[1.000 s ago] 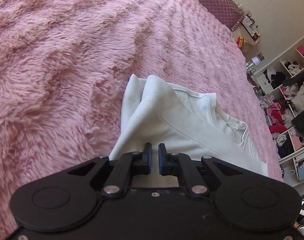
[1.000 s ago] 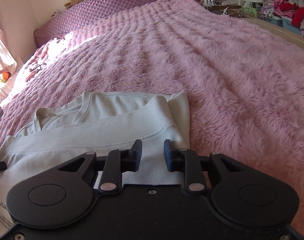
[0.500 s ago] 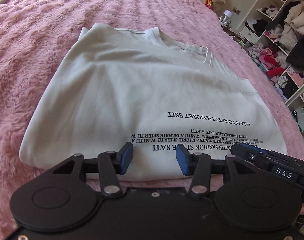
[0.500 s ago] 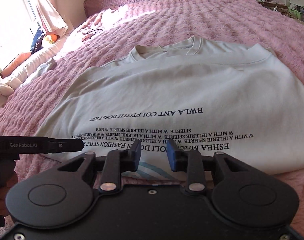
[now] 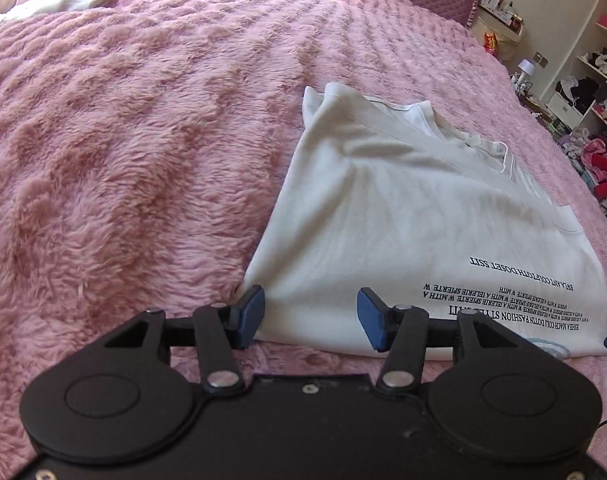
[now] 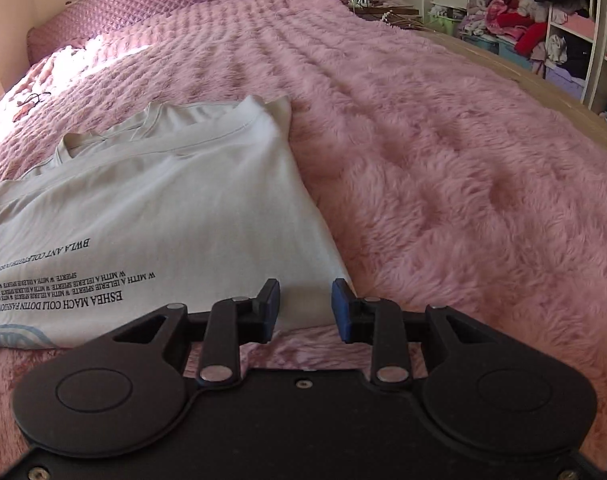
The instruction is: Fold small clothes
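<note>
left gripper (image 5: 310, 324) just spread, empty, at the white t-shirt (image 5: 403, 220) near left corner; right gripper (image 6: 305, 310) parted, empty, at the near right corner, likely for the next fold.

Both wrist views low, sharing shirt (image 5: 403, 216), bed (image 6: 443, 140)

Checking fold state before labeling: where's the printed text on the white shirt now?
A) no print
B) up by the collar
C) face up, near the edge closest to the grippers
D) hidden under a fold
C: the black lettering on the white shirt lies face up by the near hem, far from the collar.
</note>
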Demonstrator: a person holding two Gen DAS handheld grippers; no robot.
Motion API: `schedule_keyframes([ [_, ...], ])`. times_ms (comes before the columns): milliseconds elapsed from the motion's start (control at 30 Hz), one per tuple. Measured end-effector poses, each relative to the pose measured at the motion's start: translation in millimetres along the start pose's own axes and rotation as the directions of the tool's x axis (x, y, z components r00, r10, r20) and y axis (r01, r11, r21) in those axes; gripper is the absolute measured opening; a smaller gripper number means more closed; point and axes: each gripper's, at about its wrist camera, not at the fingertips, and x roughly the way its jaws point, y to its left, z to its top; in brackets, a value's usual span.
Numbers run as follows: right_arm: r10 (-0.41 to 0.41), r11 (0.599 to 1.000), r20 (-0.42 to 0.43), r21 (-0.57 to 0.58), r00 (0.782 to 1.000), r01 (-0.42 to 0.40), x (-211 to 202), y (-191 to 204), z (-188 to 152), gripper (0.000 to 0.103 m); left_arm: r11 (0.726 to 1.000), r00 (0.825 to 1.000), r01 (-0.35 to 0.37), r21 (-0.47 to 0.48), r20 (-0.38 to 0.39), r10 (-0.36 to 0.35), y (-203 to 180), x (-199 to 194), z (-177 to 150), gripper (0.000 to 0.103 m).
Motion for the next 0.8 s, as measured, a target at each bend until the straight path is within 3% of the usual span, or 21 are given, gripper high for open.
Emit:
schedule_keyframes([
  [67,0.021,1.000,-0.001,0.018,1.000,-0.021,4,-5,-4,0.028,1.000,1.000,0.009,-0.002,-0.008,-0.009,6,6,-6,0.051],
  [200,-0.026,0.996,0.022,-0.081,0.999,0.028,10,12,-14,0.028,0.999,1.000,-0.013,0.029,0.016,0.012,2,11,-13,0.054],
  [367,-0.074,0.989,0.008,-0.125,0.997,0.075,-5,29,-1,0.031,1.000,0.999,0.004,-0.011,0.035,-0.004,-4,-14,-4,0.056],
  [533,0.115,0.981,0.088,-0.169,0.989,-0.099,-38,100,6,0.031,0.999,0.999,0.017,-0.049,0.046,-0.015,-1,-29,-5,0.060],
  [633,0.200,0.959,0.047,-0.214,0.979,-0.186,-32,154,-1,0.031,0.997,1.000,0.013,-0.075,0.024,-0.012,1,-27,-9,0.059],
  [700,0.191,0.955,0.027,-0.236,0.981,-0.179,-22,181,-7,0.031,0.995,1.000,0.017,-0.100,0.014,-0.015,4,-26,-13,0.059],
  [800,0.103,0.969,0.033,-0.231,0.994,-0.093,-7,204,-19,0.031,0.992,1.000,0.009,-0.127,-0.002,-0.009,8,-23,-18,0.060],
])
